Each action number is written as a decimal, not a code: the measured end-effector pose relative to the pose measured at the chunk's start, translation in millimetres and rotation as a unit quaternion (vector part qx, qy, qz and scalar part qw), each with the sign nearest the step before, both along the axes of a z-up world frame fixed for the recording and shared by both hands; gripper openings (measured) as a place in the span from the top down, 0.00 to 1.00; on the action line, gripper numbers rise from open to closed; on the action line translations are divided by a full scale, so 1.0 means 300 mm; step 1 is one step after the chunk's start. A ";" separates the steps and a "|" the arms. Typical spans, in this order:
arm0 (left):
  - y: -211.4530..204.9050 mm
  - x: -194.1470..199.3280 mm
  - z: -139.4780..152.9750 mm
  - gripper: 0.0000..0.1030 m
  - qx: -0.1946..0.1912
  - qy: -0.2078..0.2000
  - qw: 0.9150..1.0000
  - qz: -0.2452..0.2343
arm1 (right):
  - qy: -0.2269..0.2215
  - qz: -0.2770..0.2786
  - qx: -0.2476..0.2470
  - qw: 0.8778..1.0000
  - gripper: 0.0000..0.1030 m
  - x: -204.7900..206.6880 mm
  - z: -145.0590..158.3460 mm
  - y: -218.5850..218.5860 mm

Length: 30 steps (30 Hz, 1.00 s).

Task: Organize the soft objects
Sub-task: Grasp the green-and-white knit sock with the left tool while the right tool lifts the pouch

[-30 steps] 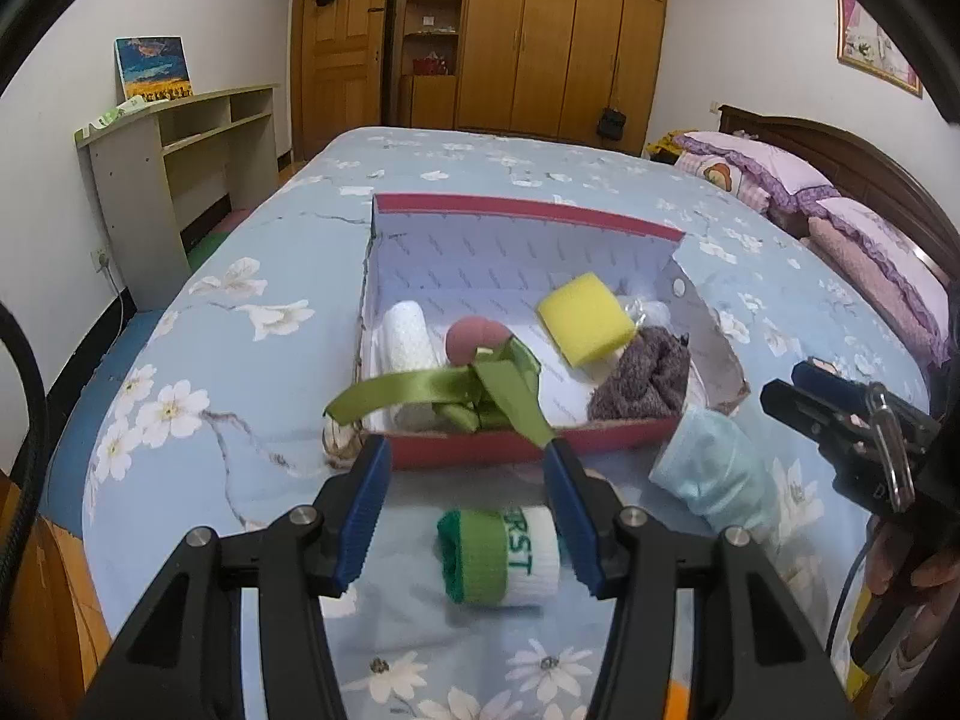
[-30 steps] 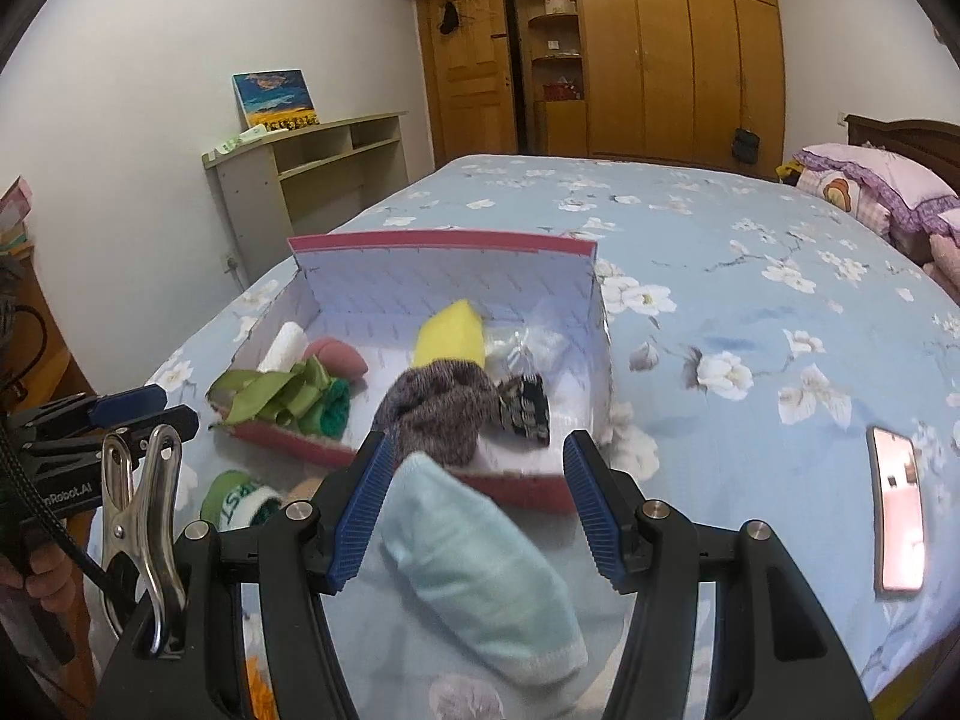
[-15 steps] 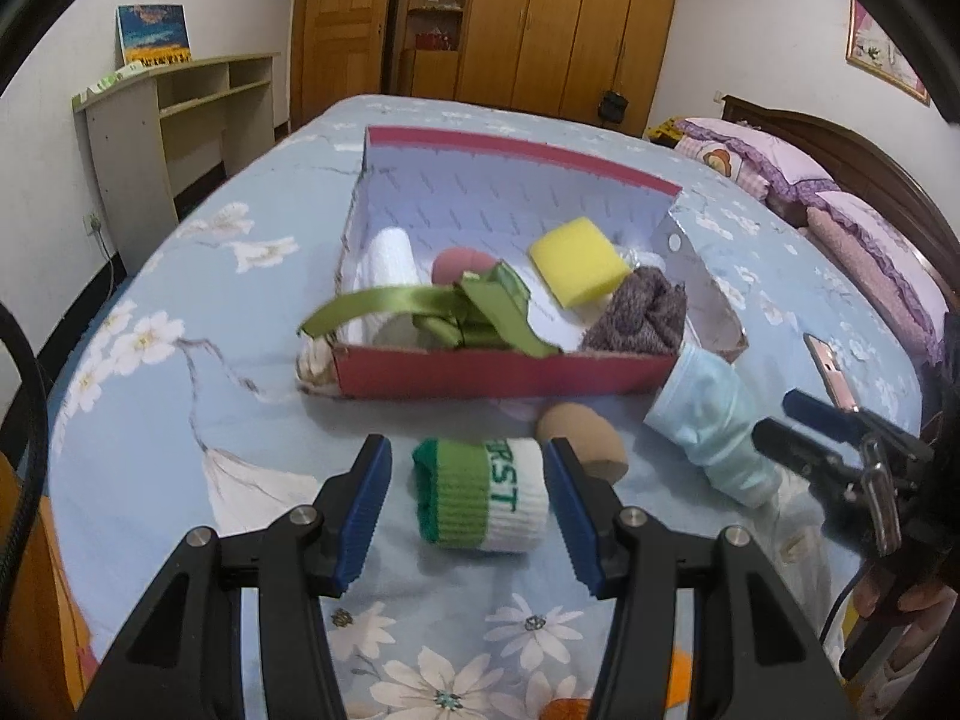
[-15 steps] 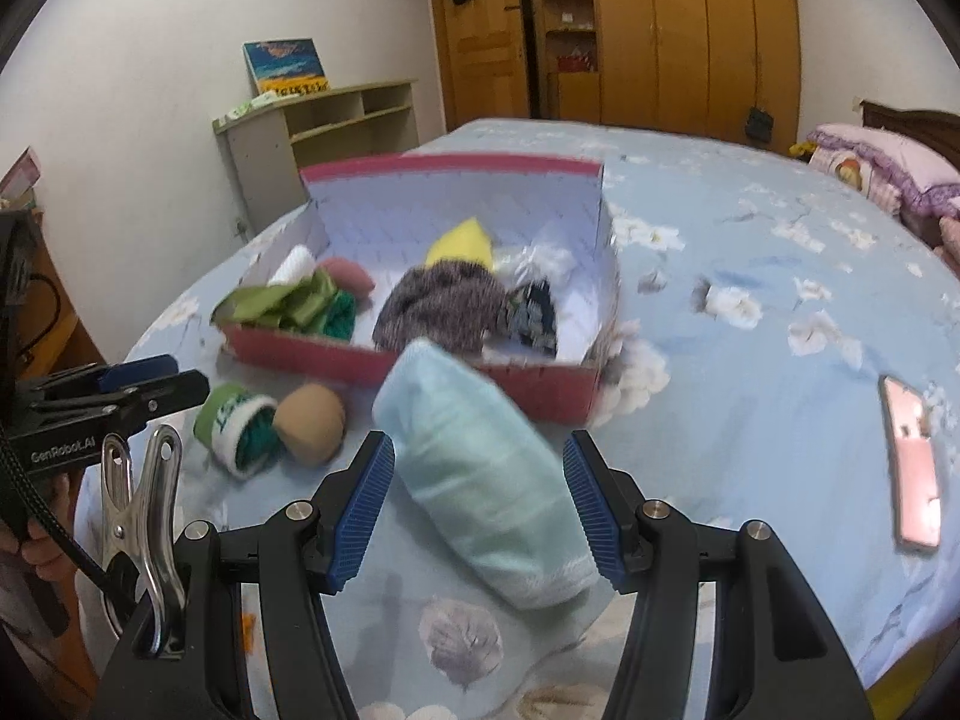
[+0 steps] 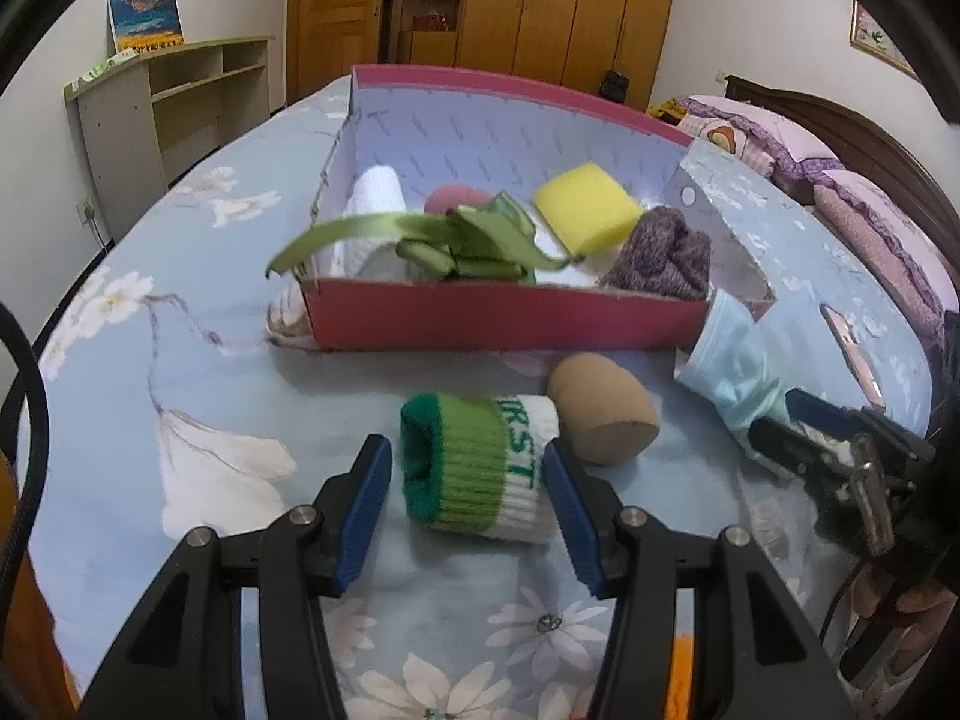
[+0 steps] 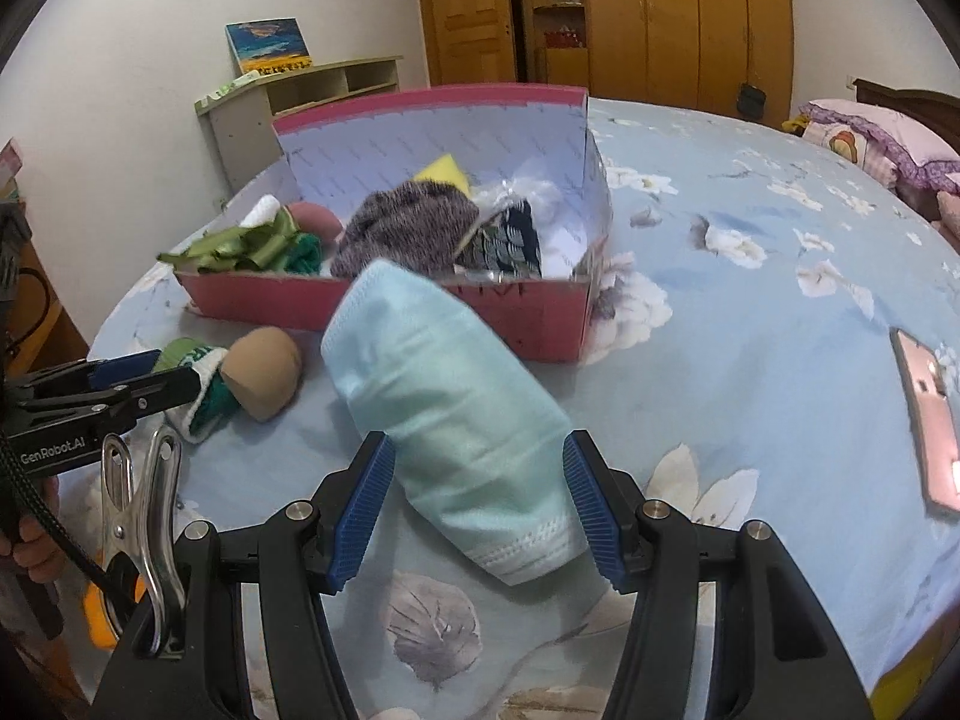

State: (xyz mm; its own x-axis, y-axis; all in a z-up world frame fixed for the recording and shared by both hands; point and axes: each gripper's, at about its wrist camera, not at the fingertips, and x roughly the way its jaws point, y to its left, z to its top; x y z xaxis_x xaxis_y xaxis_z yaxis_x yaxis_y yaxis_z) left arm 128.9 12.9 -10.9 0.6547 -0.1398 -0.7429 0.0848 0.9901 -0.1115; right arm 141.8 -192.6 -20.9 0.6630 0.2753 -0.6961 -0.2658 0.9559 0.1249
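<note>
- A bed with a blue floral bedspread fills both views; everything below is placed relative to the red cardboard box lying on it.
- The red cardboard box is open-topped. The left view shows a white roll, a green ribbon, a yellow sponge and a purple knitted item inside. Only the right view shows a dark patterned item and clear plastic at the box's right end.
- A pink phone lies well to the right of the box, seen whole only in the right view.
- A rolled pale blue cloth lies in front of the box's right half. Its long axis runs from the box's front wall toward the right camera, near end lower right.
- The right gripper has its jaws apart on either side of the cloth's near end; I cannot tell if the pads touch it.
- A rolled green and white sock lies in front of the box's middle, long axis left to right, green cuff to the left.
- The left gripper has its jaws apart, one beside each end of the sock, not pressing it.
- A tan rounded soft object sits between the sock and the box, just beside the sock's white end.
</note>
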 end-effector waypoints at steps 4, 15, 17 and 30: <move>-0.004 0.007 -0.034 0.44 -0.005 0.004 1.000 0.002 | 0.002 -0.006 -0.005 1.000 0.42 0.001 -0.046 0.009; -0.035 0.023 -0.082 0.33 0.018 -0.002 1.000 0.010 | -0.008 -0.024 0.029 0.999 0.41 -0.004 -0.089 -0.012; -0.045 0.019 -0.085 0.33 0.026 -0.005 1.000 0.010 | -0.011 -0.026 0.025 0.999 0.41 -0.008 -0.089 -0.007; -0.020 -0.016 -0.050 0.59 -0.010 -0.010 1.000 0.011 | -0.032 -0.048 0.073 0.996 0.64 -0.057 -0.078 -0.063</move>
State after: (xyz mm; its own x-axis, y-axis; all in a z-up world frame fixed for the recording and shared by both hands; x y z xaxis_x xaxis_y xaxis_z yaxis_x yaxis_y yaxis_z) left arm 124.2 7.1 -25.8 0.6731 -0.1395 -0.7263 0.0656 0.9894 -0.1293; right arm 124.6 -211.6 -44.3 0.7327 0.3040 -0.6089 -0.1865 0.9501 0.2498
